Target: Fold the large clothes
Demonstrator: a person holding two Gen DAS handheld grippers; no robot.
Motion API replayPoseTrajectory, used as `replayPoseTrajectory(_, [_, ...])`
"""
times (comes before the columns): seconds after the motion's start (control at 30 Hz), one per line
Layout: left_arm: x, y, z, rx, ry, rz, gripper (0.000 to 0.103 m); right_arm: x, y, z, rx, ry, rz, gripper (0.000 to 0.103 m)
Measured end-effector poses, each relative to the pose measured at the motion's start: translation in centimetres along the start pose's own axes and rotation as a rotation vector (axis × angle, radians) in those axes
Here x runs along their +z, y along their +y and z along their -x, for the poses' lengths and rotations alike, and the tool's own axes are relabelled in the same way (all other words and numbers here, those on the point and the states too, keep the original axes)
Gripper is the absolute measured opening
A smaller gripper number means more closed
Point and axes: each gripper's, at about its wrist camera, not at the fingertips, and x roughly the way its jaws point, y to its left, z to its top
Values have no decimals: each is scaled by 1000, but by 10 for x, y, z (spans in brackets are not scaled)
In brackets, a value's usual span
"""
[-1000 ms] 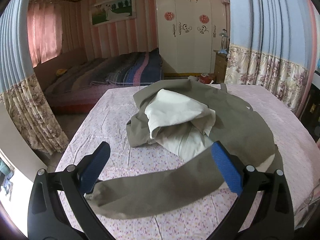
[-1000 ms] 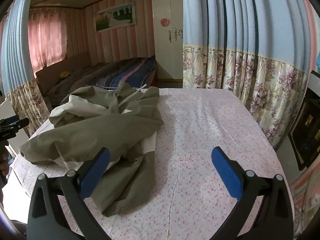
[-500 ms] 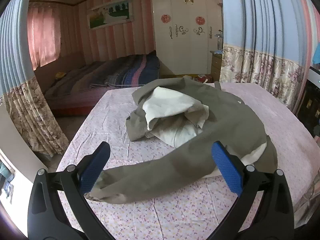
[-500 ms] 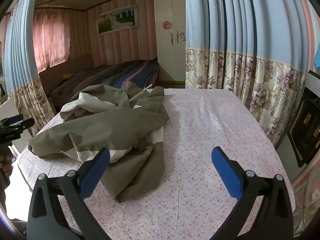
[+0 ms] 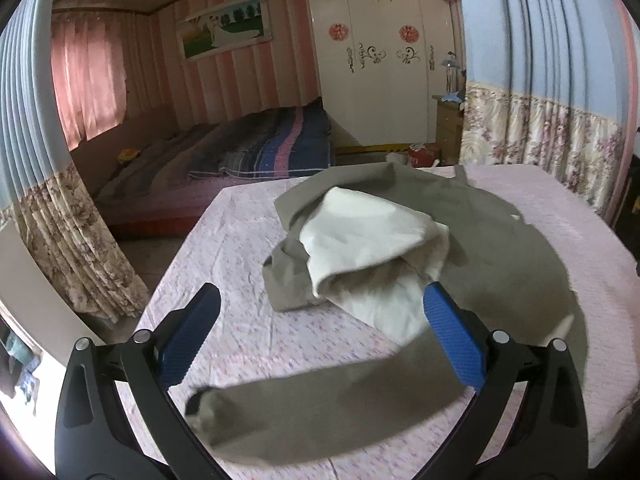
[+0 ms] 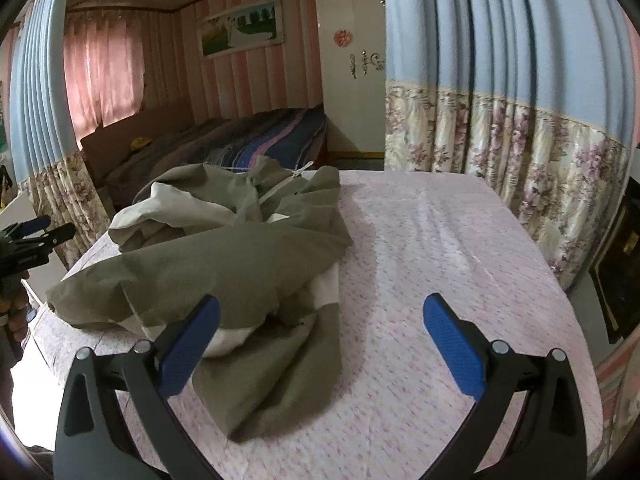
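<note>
Olive cloth with a pale lining, the jacket (image 5: 500,248) lies crumpled on the table (image 5: 240,264), which is spread with a pink flowered sheet. We see our left tool (image 5: 320,336) gaping wide and holding nothing, above the near edge of the table. One sleeve (image 5: 328,404) stretches flat across just below and between its blue pads (image 5: 452,336), the cuff ending close to the left one. Beyond the tool, the lining (image 5: 360,248) bulges up in a folded heap, with the olive body spreading off to the right of it.

Our right tool (image 6: 320,338) also stands wide and empty. The jacket (image 6: 224,256) sits ahead and to its left; a loose flap (image 6: 280,376) trails down between the pads, nearer the left one. Ahead and to the right of that tool the sheet lies bare. Far to its left, the other tool (image 6: 28,236) shows at the table's edge.
</note>
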Motion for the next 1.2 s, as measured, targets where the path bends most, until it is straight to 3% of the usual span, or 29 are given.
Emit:
replayPoseTrajectory(0.33, [15,6,-70,20,43,-63,100,4,20,-75,29,118,-4,101])
replayPoseTrajectory(0.77, [13,-8,-133,-60,112,-50,100,8,35,-142,118,219,-67,100])
replayPoseTrajectory(0.83, [12,-8,-140,-67,120,-51,100,7,41,-149,151,237,-66,69])
replayPoseTrajectory(0.93, [12,-8,-147,-70,126,-55,100,8,56,-151,159,233,-17,48])
replayPoseTrajectory(1.2, [15,-20,-169,-100,140,-97,100,19,57,-139,193,158,-11,35])
